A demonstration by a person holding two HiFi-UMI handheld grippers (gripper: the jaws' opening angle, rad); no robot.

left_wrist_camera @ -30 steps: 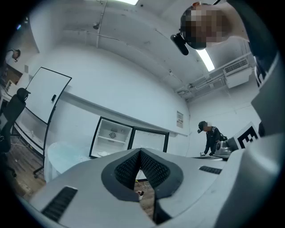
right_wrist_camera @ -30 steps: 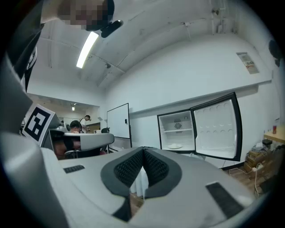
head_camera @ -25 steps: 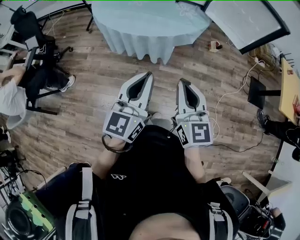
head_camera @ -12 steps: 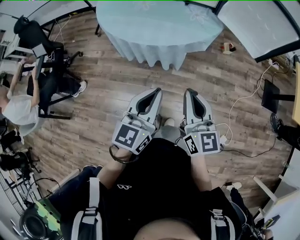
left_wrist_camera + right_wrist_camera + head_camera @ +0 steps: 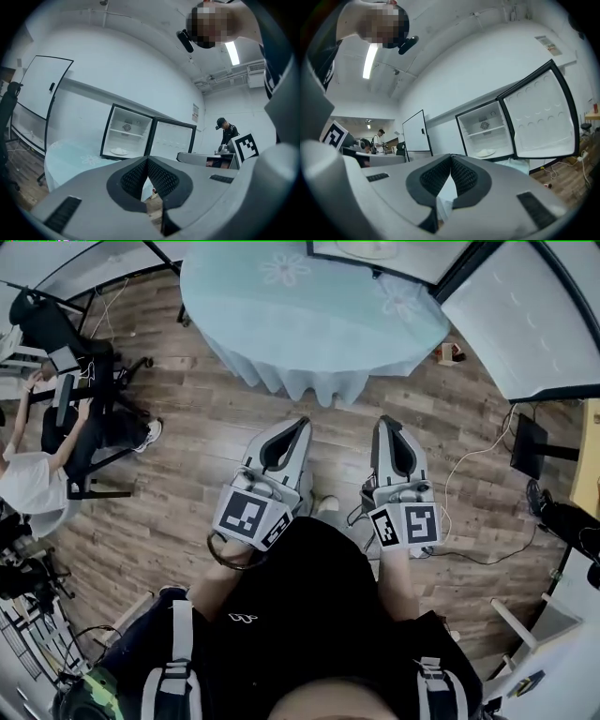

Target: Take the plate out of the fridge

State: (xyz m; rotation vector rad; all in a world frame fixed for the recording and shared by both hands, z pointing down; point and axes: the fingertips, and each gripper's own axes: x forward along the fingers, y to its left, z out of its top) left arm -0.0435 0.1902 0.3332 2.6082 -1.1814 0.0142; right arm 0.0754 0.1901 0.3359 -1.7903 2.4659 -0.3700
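A small fridge [image 5: 125, 135] stands open on a table with a pale blue cloth [image 5: 309, 315], its door [image 5: 539, 122] swung wide to the right. A white plate [image 5: 119, 151] lies on the fridge's bottom shelf, and the right gripper view shows the plate [image 5: 486, 153] too. Both grippers are held side by side in front of the person's body, well short of the table. The left gripper [image 5: 301, 421] is shut with nothing in it, and so is the right gripper [image 5: 384, 420]. In the head view the fridge interior is hidden.
A person sits on a black chair [image 5: 80, 427] at the left. Cables [image 5: 469, 456] and a black stand [image 5: 527, 442] lie on the wooden floor at the right. A whiteboard [image 5: 40, 93] stands left of the table. Another person [image 5: 228, 133] stands behind a counter.
The table has come closer and shows more of its top in the head view. Both grippers have stayed shut and side by side.
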